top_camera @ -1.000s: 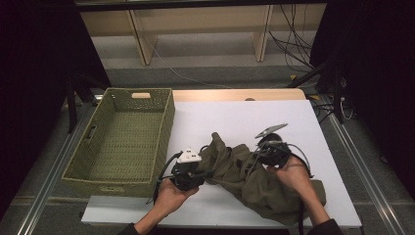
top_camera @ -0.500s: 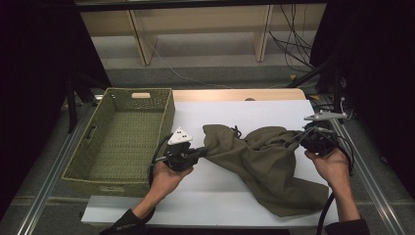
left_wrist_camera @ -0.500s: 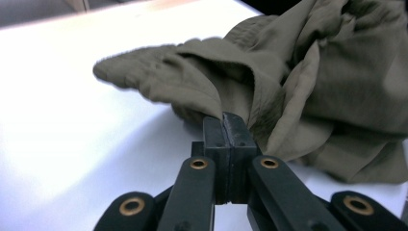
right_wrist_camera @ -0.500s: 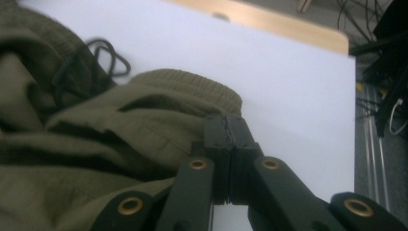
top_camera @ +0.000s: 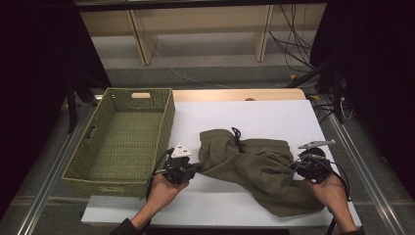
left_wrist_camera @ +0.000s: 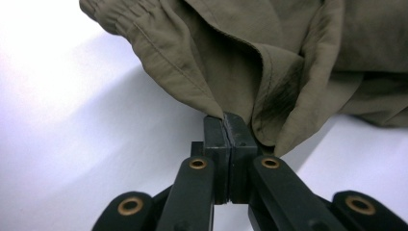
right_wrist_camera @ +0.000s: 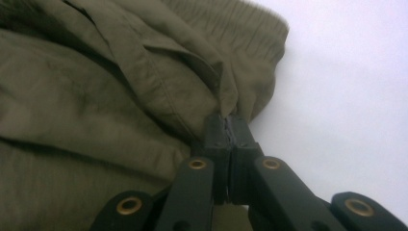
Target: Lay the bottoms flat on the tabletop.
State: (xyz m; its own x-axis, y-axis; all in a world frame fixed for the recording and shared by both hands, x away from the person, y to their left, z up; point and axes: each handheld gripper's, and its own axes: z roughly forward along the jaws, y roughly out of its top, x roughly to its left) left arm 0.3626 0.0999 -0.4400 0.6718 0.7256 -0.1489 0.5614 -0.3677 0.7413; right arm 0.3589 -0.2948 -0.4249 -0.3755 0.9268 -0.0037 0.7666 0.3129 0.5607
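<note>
An olive-green garment (top_camera: 254,169) lies crumpled across the middle of the white surface (top_camera: 274,115), stretched between the two grippers; a dark drawstring (top_camera: 238,133) sits on its upper edge. The left gripper (top_camera: 195,169) has its jaws pressed together on a fold of the cloth at the garment's left end; the left gripper view shows the fabric pinched right at the tips (left_wrist_camera: 225,120). The right gripper (top_camera: 292,168) is likewise clamped on the garment's right side, jaws closed on a seam (right_wrist_camera: 225,120). A woven green basket (top_camera: 169,117) stands on the left, just beside the left gripper.
</note>
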